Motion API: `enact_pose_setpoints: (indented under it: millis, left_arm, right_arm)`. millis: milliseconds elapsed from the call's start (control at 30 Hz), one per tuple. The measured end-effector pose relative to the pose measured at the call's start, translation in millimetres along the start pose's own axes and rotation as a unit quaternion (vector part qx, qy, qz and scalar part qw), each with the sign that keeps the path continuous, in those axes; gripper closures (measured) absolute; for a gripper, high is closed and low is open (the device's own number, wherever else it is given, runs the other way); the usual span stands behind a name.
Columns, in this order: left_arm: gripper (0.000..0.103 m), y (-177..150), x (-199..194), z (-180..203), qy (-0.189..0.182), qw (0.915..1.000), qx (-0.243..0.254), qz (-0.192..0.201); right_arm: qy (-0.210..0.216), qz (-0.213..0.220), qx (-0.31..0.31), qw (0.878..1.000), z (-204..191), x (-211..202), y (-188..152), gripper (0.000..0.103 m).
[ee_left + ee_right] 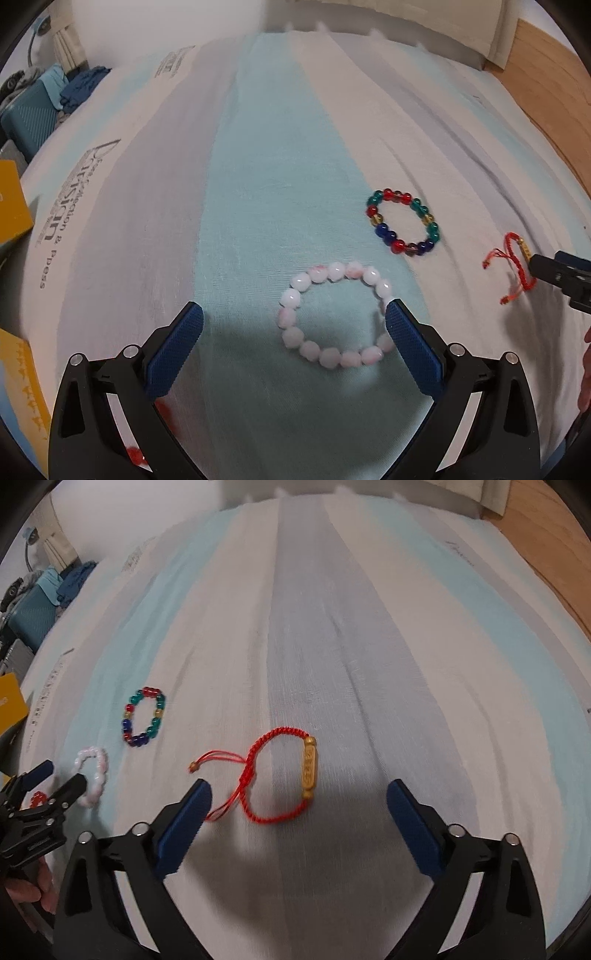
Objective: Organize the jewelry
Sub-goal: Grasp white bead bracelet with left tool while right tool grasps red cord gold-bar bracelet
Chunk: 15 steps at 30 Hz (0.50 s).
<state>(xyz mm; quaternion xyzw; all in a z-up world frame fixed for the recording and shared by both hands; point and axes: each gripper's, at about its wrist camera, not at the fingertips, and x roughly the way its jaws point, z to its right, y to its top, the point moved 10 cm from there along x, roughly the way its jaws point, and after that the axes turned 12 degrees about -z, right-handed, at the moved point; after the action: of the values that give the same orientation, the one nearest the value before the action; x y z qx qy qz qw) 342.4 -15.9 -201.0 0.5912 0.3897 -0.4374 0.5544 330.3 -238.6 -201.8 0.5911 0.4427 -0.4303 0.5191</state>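
- The left tool (293, 315) hangs over the bed with its blue-padded fingers spread wide and nothing pinched between them.
- A pale pink round-bead bracelet (334, 314) lies flat on the striped white, grey and light-blue bed sheet (258, 184), its right side beside the left tool's right finger; whether they touch is unclear.
- A multicoloured glass-bead bracelet (404, 226) in red, green, blue and amber lies apart, farther up the sheet to the right.
- The right tool (297, 794) is likewise spread wide, gripping nothing.
- A red braided cord bracelet with a gold cylindrical charm (284, 775) lies between its fingertips on the sheet, loose cord ends trailing left.
- A yellow box (13, 199) sits at the left edge.
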Motion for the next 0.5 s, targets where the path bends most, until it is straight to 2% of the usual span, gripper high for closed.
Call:
enact_pose_setpoints:
  millis: [133,267,333,433,500]
  left_arm:
    - [0.016,0.4,12.3,-1.8,-0.004,0.9999,0.005,-0.013]
    - [0.018,0.2,18.2,-2.9,-0.004,0.9999,0.006,-0.008]
    - [0.022,-0.8,18.9,-4.1,-0.005,0.9999,0.002,-0.009]
    - [0.038,-1.1,17.0,-3.9,-0.002,1.0000,0.003,-0.008]
    - [0.056,-2.6,15.4,-2.4,-0.006,0.9999,0.002,-0.008]
  right_arm:
    - [0.000,-0.012,-0.006,1.000,-3.0,15.2,4.4,0.031]
    - [0.001,-0.014,-0.005,1.000,-2.5,23.7,4.4,0.036]
    - [0.002,-0.013,-0.005,1.000,-2.5,24.8,3.5,0.041]
    - [0.001,-0.012,-0.006,1.000,-1.7,24.9,2.9,0.054]
    - [0.001,-0.014,-0.009,1.000,-1.8,23.9,3.3,0.064]
